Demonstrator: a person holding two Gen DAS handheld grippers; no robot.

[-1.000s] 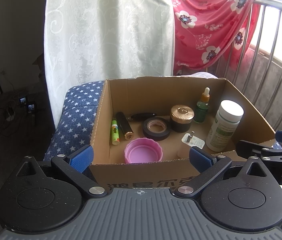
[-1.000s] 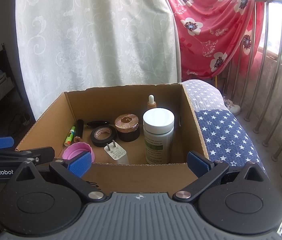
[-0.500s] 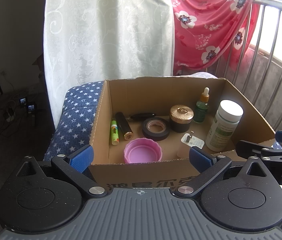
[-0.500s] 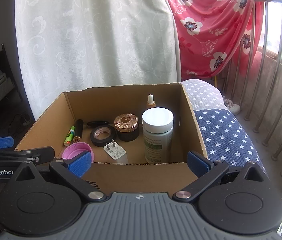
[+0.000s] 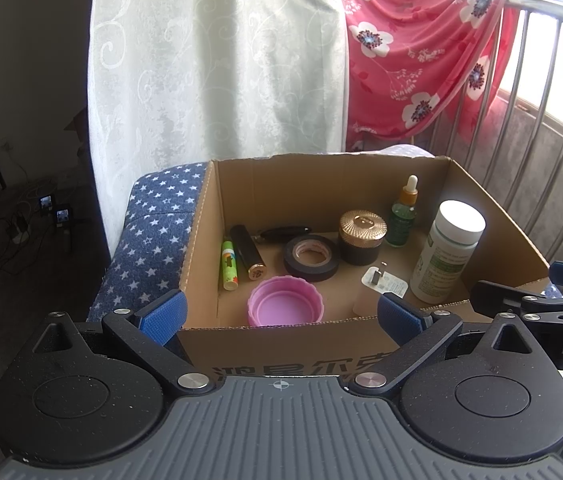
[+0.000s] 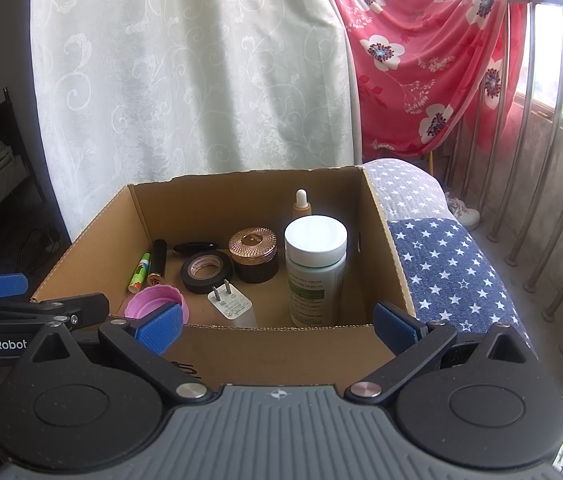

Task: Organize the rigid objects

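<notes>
An open cardboard box [image 5: 289, 346] [image 6: 277, 344] stands on a star-patterned blue cushion [image 5: 153, 240]. Inside are a pink lid [image 5: 285, 306] [image 6: 153, 300], a black tape roll [image 5: 311, 258] [image 6: 206, 271], a copper-lidded jar [image 5: 361, 234] [image 6: 255, 254], a white-capped bottle [image 5: 445, 256] [image 6: 315, 272], a green dropper bottle [image 5: 401, 216], a white plug [image 5: 381, 282] [image 6: 229, 302], a green tube [image 5: 228, 266] [image 6: 139, 272] and a black tube [image 5: 247, 252] [image 6: 157, 262]. My left gripper [image 5: 279, 316] and right gripper [image 6: 277, 322] are open and empty, just short of the box's near wall.
A white curtain [image 5: 217, 60] hangs behind the box. A red flowered cloth [image 5: 421, 48] drapes over a metal railing [image 5: 553, 100] at the right. The cushion [image 6: 441, 264] extends right of the box. Cables and small devices [image 5: 49, 212] lie on the dark floor at the left.
</notes>
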